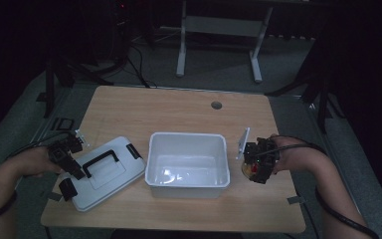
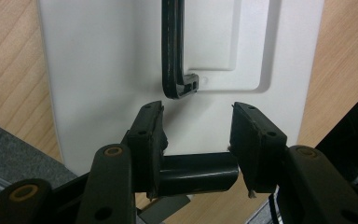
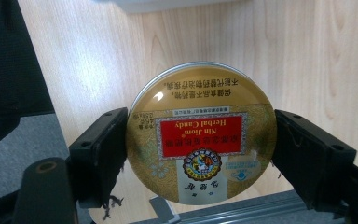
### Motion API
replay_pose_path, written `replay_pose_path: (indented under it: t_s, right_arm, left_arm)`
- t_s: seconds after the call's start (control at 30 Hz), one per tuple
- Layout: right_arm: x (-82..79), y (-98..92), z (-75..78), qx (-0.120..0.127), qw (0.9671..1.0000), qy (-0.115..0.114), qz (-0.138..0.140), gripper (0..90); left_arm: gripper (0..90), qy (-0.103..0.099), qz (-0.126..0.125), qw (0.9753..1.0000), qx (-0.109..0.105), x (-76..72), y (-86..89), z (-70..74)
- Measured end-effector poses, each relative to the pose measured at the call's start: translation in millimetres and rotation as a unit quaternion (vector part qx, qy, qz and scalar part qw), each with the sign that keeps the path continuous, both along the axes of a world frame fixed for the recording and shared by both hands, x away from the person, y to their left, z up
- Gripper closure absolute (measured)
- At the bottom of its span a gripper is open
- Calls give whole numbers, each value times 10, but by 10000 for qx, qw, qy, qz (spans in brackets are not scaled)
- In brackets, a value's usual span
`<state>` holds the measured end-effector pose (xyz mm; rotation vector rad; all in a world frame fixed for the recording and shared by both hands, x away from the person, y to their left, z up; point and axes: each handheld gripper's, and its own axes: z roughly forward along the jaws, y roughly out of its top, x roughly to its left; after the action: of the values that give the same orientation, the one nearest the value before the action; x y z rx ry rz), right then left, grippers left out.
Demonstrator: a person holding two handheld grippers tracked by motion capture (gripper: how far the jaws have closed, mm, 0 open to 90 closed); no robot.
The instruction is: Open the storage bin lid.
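Two forearms come in from the bottom of the high view, and each hand holds a gripper. On the right side, the right gripper [image 1: 255, 168] hangs just past the right wall of the white tub [image 1: 188, 184], near the front right part of the worktop [image 1: 179, 107]. Its fingers [image 3: 100, 154] are squeezed on a round gold candy tin [image 3: 200, 140]. One finger presses each side of the tin. The tin has a red label with gold letters and a small round picture under it. From the right gripper view, the tin is over the bare wood, and the edge of the tub is just beyond it.

The tub sits in the middle of the worktop with its top open.

To the left of the tub lies a white lid [image 1: 104, 172], flat on the wood and turned a little. It has a black handle [image 1: 101, 162] on top and a black clip at its far corner. The left gripper [image 1: 69, 167] is over the left part of the lid. Its fingers [image 2: 147, 135] are spread apart and hold nothing. In the left gripper view, the end of the black handle is just beyond the fingertips, not between them.
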<state>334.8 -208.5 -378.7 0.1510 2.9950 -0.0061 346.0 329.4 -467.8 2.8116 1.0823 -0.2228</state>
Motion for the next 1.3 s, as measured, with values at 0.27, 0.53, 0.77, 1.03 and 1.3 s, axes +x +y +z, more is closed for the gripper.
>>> replay_pose_path:
  t_s: [0.27,0.53,0.77,1.03,1.3]
  right_arm:
    - [10,179,127,85,9999,-36,56,209]
    - [10,417,152,8,9997,-67,242,209]
    - [30,665,161,21,9991,-92,425,209]
    - [76,933,89,-4,9981,-83,612,209]
    - [133,1105,-48,33,9975,-22,711,209]
  left_arm:
    - [536,-16,-17,10000,-37,-8,-8,22]
    - [536,-10,-20,10000,-38,-8,-10,12]
    - [536,-3,-15,10000,-50,-13,4,15]
    - [537,-21,-2,10000,-45,-26,25,24]
    - [536,-1,1,10000,-40,-32,41,11]
